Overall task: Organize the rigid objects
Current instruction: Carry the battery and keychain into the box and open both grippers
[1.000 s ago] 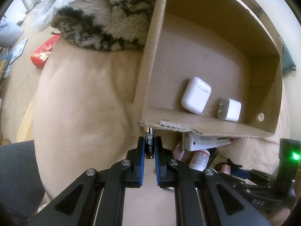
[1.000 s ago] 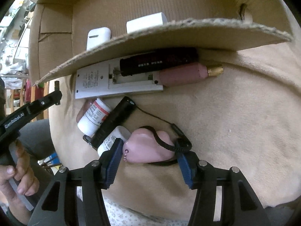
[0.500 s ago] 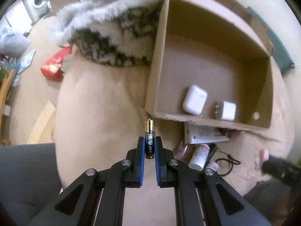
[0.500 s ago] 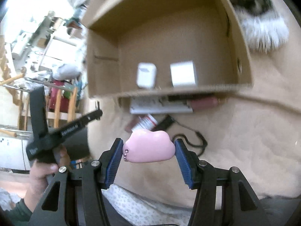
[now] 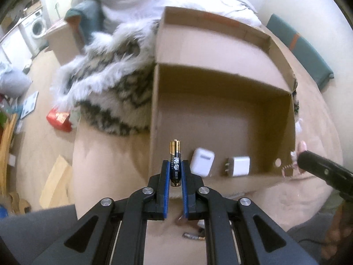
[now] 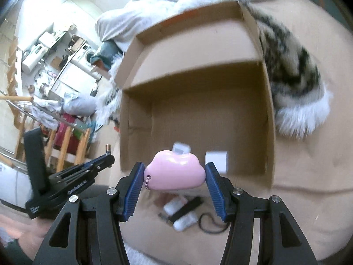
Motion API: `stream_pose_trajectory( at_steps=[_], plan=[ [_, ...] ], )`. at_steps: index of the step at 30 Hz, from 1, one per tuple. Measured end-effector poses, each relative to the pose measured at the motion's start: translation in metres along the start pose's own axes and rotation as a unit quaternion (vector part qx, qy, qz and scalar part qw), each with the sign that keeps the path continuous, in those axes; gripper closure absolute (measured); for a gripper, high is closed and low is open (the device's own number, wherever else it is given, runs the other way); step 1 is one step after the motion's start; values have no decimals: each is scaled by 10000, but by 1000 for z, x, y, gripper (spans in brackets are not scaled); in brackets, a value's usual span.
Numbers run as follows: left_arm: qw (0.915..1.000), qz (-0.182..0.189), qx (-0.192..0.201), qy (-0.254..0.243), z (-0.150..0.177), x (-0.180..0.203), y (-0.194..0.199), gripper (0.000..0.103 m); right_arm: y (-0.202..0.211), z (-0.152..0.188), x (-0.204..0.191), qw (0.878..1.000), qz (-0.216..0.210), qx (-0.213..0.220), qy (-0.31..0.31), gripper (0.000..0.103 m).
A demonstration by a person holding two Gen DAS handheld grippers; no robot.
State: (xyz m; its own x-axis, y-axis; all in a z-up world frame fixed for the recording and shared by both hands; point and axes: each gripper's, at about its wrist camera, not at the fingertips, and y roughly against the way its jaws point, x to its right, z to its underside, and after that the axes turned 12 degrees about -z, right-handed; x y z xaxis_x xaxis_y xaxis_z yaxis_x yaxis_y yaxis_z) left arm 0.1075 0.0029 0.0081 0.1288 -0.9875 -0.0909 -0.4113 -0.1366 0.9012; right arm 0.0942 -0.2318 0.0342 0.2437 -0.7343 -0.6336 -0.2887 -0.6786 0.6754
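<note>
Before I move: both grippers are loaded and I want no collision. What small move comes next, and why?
Probably ease the left gripper forward over the cardboard box wall and release the battery. It is held upright just short of the box, where an earbud case and charger plug already lie.

White Chinese characters, likely 南孚, on the battery [image 5: 175, 163]; other markings illegible.

Left tongs [image 5: 175, 172] pinch an upright battery [image 5: 175, 162] before the cardboard box [image 5: 220, 119].
</note>
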Motion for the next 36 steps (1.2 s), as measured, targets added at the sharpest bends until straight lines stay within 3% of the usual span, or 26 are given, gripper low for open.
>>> stream_pose_trajectory(
  at_steps=[8,11,18,26,36],
  plan=[
    [9994,124,-40,-317,-20,25,-33,94,-24,-18,22,9992,47,384,-63,44],
    [9989,127,-36,-457,-20,37,-47,94,-43,-13,45,9984,-287,320,-367,44],
    [9987,246,-115,-426,-14,46,-75,94,-75,7,81,9959,-215,23,-876,44],
    [9990,118,-25,-427,-16,48,-82,94,-96,-1,73,9980,459,-79,-420,44],
    [9988,151,-113,-458,-10,38,-90,94,-103,-3,70,9976,644,-95,-240,44]
  ],
)
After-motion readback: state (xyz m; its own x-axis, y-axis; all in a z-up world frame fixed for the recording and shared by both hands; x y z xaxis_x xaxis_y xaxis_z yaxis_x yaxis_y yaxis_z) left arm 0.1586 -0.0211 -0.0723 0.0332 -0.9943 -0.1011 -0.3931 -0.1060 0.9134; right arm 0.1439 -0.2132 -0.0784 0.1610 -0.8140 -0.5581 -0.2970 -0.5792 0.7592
